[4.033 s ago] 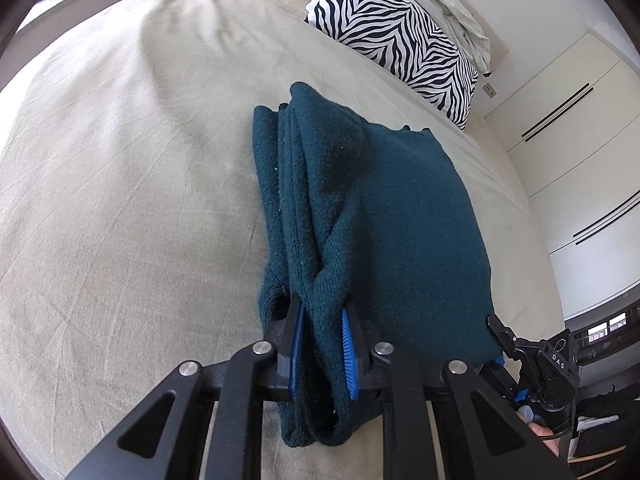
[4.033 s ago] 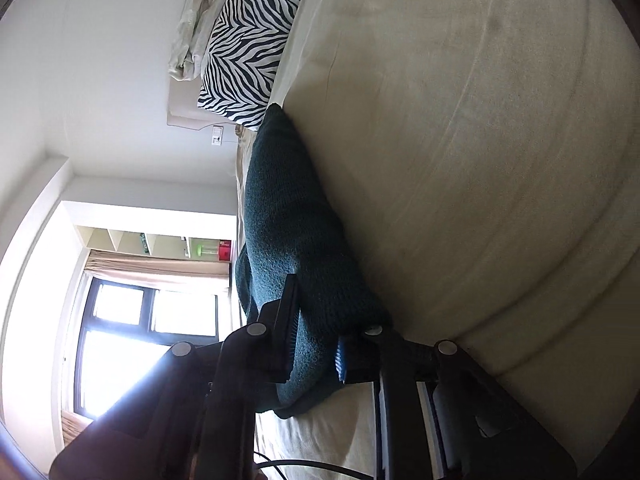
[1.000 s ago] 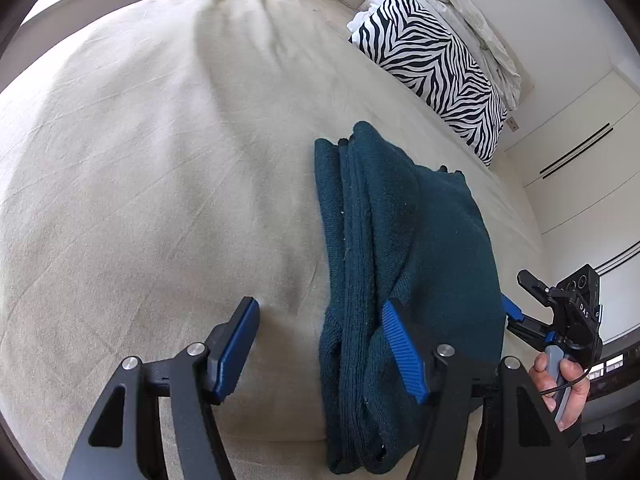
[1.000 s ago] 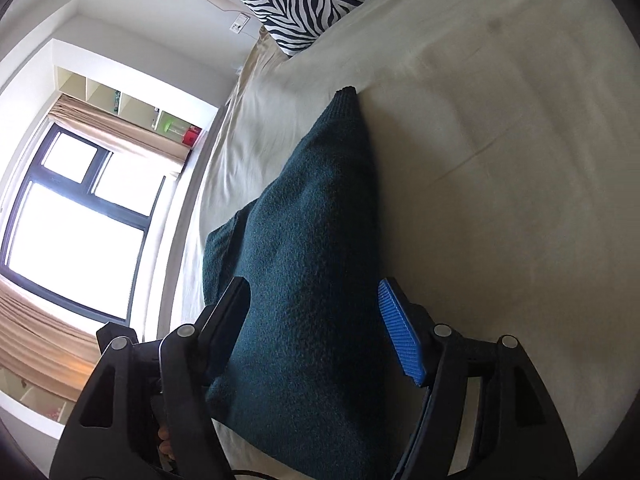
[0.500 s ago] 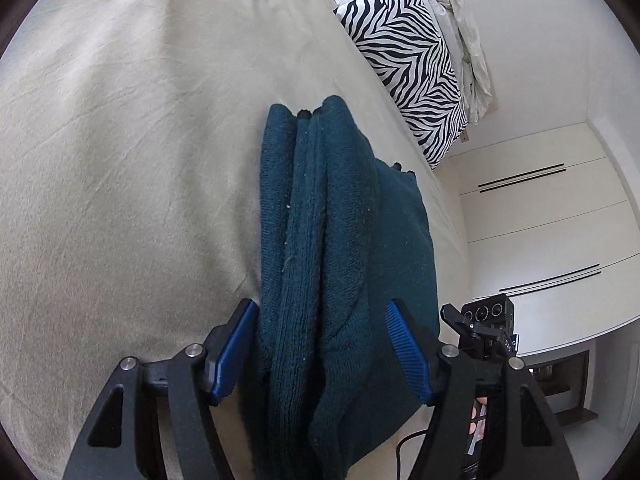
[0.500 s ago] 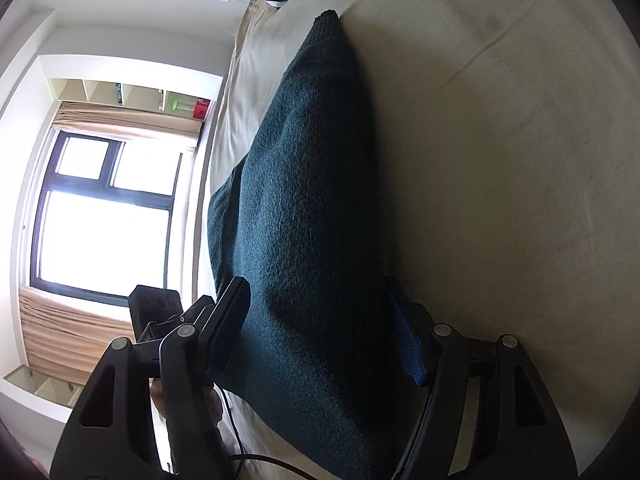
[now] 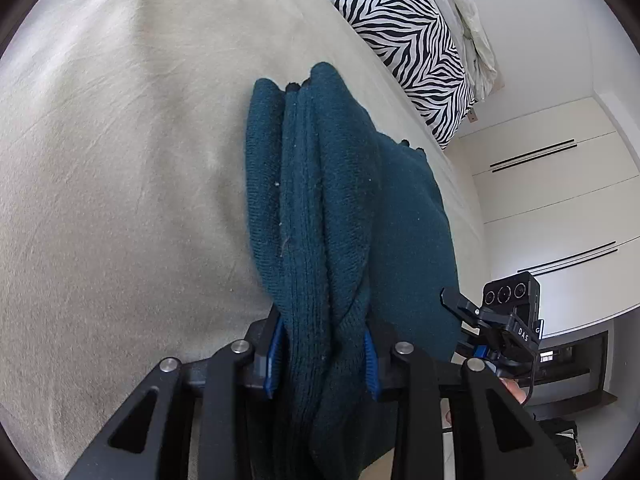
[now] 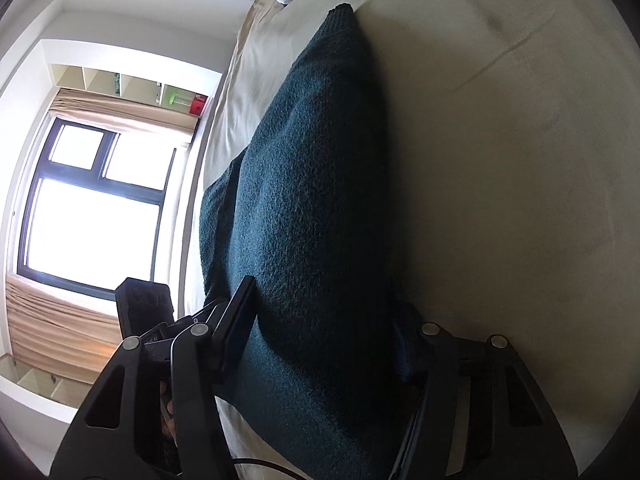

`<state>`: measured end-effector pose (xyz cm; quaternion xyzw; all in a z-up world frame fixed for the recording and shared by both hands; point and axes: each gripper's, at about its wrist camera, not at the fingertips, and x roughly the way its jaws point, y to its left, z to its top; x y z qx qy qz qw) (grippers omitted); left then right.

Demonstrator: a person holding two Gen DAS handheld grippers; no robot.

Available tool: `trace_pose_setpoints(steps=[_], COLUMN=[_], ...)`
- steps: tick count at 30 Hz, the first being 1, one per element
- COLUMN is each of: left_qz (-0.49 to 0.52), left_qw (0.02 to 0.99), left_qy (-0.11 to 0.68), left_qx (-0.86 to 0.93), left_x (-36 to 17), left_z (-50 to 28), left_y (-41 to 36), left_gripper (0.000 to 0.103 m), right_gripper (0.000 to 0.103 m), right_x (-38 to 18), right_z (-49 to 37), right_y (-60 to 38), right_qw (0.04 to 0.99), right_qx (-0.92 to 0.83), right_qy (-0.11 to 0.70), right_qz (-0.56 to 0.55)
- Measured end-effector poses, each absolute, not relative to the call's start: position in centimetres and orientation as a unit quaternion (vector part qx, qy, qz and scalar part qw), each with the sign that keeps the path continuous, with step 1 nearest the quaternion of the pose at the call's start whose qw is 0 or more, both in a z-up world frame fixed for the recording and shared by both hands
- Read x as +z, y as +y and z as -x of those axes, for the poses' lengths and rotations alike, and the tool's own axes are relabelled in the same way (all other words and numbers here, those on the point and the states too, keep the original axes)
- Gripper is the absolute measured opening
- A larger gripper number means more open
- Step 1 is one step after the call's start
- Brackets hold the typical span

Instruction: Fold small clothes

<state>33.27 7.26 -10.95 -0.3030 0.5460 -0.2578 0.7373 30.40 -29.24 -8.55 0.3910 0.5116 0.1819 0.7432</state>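
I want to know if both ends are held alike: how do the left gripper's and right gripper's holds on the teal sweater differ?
The left gripper clamps a narrow, bunched stack of sweater edges, its jaws close together; the right gripper spans a broad, thick fold with jaws much wider apart. Both blue pads show on the left gripper; the right gripper's far pad is mostly buried in knit. Both have just been closing with the sweater between their jaws.

Bare bedsheet (image 7: 120, 200) lies open left of the folded sweater (image 7: 340, 208); zebra pillow (image 7: 408, 40) blocks the far end.
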Motion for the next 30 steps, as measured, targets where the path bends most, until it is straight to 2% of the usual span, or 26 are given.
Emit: trace_pose_setpoints(steps=[6,11,20,25,28,30], left_qz=[0.308,0.292,0.248,0.231,0.241,0.247], left_qw=[0.742,0.756,0.762,0.755,0.750,0.756], left_qy=[0.539,0.523,0.518,0.545,0.553,0.542], left_qx=[-0.255,-0.263,-0.299,-0.284,-0.271,-0.273], left_x=[-10.3,-8.2,-5.9,-8.5,-10.4,-10.9], left_z=[-32.9,-31.8,-26.4,-23.6,-23.0,-22.7], left_y=[7.6,7.3,5.4,4.6,4.8,5.1], left_gripper=[0.030,0.029,0.028,0.029,0.034,0.036], right_gripper=[0.040,0.037,0.036,0.037,0.042,0.045], right_x=[-7.3,-5.1,-2.6,-6.0,-8.7,-8.3], right_z=[-29.6,-27.8,-19.0,-15.1,-14.3,-13.9], right_y=[-28.9,-28.5,-30.1,-31.1,-31.9,-31.7], right_qw=[0.770,0.788,0.788,0.767,0.749,0.760], right_qx=[0.164,0.162,0.160,0.134,0.136,0.138], right_qy=[0.511,0.491,0.481,0.495,0.479,0.470], right_qz=[-0.347,-0.334,-0.351,-0.387,-0.436,-0.428])
